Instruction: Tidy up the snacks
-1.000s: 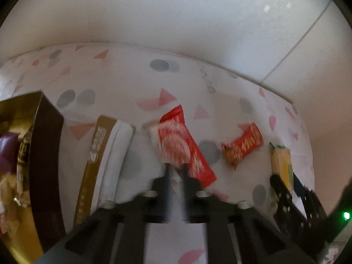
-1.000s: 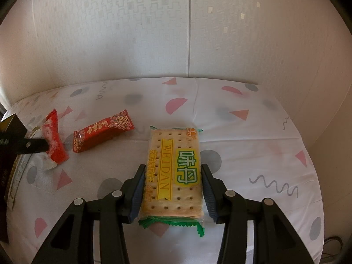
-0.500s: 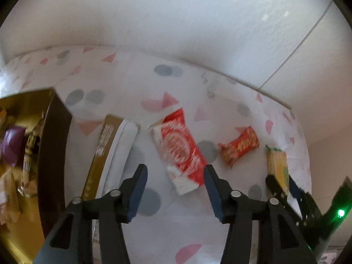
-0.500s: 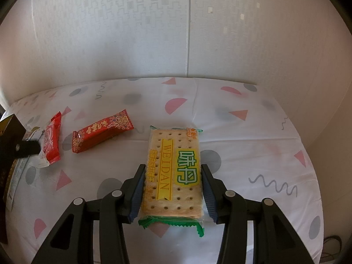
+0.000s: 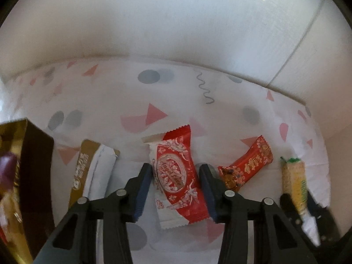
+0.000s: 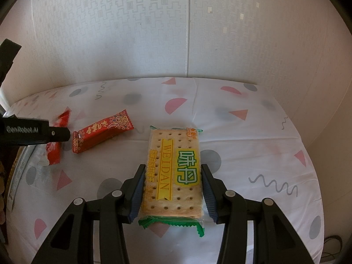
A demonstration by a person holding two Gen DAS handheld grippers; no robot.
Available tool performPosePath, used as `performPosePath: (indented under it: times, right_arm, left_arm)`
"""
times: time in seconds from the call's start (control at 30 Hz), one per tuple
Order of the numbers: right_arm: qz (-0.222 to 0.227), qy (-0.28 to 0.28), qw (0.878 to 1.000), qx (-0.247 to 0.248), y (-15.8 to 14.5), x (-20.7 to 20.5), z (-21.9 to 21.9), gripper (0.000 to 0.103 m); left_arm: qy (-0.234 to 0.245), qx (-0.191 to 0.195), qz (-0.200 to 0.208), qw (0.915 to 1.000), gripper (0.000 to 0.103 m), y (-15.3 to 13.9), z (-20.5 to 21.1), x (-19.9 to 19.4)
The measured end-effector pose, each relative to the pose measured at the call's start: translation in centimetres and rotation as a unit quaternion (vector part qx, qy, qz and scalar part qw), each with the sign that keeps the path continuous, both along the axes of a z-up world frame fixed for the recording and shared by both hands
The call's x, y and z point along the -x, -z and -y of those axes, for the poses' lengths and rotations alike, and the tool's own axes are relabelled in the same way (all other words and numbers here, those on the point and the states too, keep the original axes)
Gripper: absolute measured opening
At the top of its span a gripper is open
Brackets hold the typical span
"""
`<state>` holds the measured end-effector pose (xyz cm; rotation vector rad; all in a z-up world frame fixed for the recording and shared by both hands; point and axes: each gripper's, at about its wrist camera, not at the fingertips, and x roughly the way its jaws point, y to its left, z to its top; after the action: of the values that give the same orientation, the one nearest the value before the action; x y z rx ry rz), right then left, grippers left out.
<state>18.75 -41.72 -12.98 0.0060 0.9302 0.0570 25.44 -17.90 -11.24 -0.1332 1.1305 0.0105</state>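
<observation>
Left gripper angled down, jaws closing around glossy red wafer, pads not touching. Right gripper clamps flat cracker pack.

Wrist views, steeply down, shared tablecloth

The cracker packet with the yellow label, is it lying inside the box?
No, the cracker packet lies flat on the patterned tablecloth, between the two fingers of the right tongs.
</observation>
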Motion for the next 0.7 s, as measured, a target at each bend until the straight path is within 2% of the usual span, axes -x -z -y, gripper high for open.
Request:
performPosePath:
  times: [0.1,0.37,0.5,0.7]
  right_arm:
    - [0.0,0.0,1.0,0.0,0.0,0.0,0.0,0.049]
    - [0.0,-0.001,1.0,0.001,0.0,0.0,0.0,0.049]
    - [0.0,-0.001,1.0,0.002,0.0,0.0,0.0,0.049]
    - [0.0,-0.001,1.0,0.004,0.0,-0.1,0.0,0.048]
  left_arm:
    - [0.017,-0.01,0.008,0.9998,0.039,0.0,0.1,0.4]
    - [0.007,-0.005,0.012,0.9999,0.035,-0.1,-0.2,1.4]
    - [0.008,-0.01,0.029,0.9995,0.035,-1.4,-0.6,3.1]
    - [0.015,-0.037,0.064,0.9972,0.035,-3.8,-1.9,5.8]
